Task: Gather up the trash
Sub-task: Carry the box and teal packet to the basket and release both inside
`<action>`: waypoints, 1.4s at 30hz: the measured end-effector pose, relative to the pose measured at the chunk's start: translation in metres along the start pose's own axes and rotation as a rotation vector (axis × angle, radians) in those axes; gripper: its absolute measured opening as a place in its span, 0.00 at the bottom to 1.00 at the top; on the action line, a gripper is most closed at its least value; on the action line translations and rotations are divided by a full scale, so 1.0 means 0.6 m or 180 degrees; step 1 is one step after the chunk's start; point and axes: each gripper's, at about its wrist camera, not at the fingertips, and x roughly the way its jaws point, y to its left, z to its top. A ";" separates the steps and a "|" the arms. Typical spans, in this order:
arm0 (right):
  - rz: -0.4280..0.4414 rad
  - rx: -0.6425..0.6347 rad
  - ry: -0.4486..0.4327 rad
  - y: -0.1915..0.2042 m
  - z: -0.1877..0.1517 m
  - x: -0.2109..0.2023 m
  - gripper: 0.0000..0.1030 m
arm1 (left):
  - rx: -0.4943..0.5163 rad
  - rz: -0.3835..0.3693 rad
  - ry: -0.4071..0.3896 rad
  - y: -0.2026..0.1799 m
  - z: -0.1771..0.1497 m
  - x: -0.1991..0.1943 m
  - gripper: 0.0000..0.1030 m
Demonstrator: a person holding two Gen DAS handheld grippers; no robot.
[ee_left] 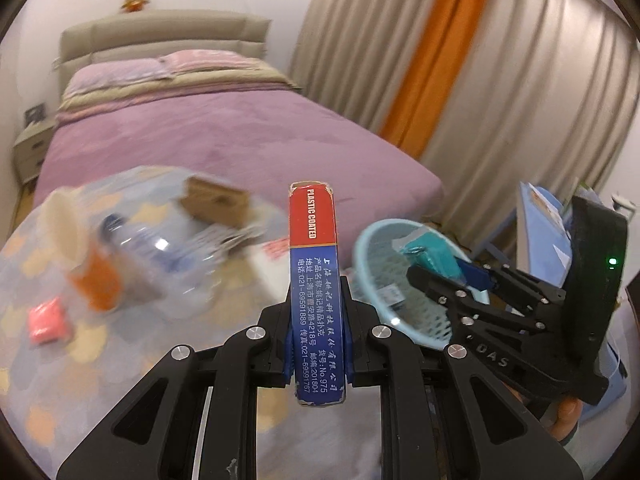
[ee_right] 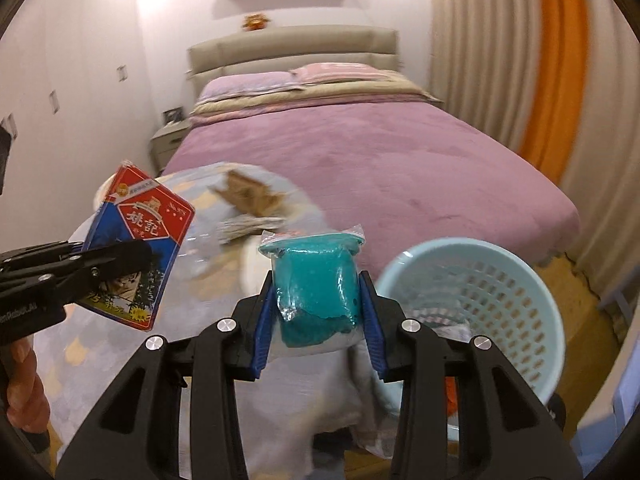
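Observation:
My left gripper (ee_left: 318,344) is shut on a red and blue playing-card box (ee_left: 316,280), held upright above the round table; the box also shows in the right wrist view (ee_right: 138,248). My right gripper (ee_right: 318,316) is shut on a teal packet in clear wrap (ee_right: 316,284), held beside the light blue perforated basket (ee_right: 500,300). In the left wrist view the right gripper (ee_left: 460,276) holds the teal packet (ee_left: 432,258) over the basket's rim (ee_left: 372,240).
On the patterned tablecloth (ee_left: 60,360) lie a clear plastic bottle (ee_left: 160,256), an orange and cream cup (ee_left: 80,248), a pink packet (ee_left: 48,320) and a brown cardboard box (ee_left: 216,200). A purple bed (ee_left: 220,136) stands behind, curtains (ee_left: 500,60) on the right.

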 end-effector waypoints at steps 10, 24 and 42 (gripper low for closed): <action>-0.0315 0.0720 0.0220 -0.160 -0.013 0.017 0.35 | 0.0225 -0.0327 0.0217 -0.109 0.030 0.118 0.16; -0.0535 0.1104 0.0590 -0.256 -0.060 0.066 0.36 | 0.0263 -0.0526 0.0550 -0.164 0.025 0.249 0.16; -0.0451 0.1078 0.0535 -0.248 -0.054 0.054 0.50 | 0.0178 -0.0441 0.0279 -0.135 0.021 0.182 0.46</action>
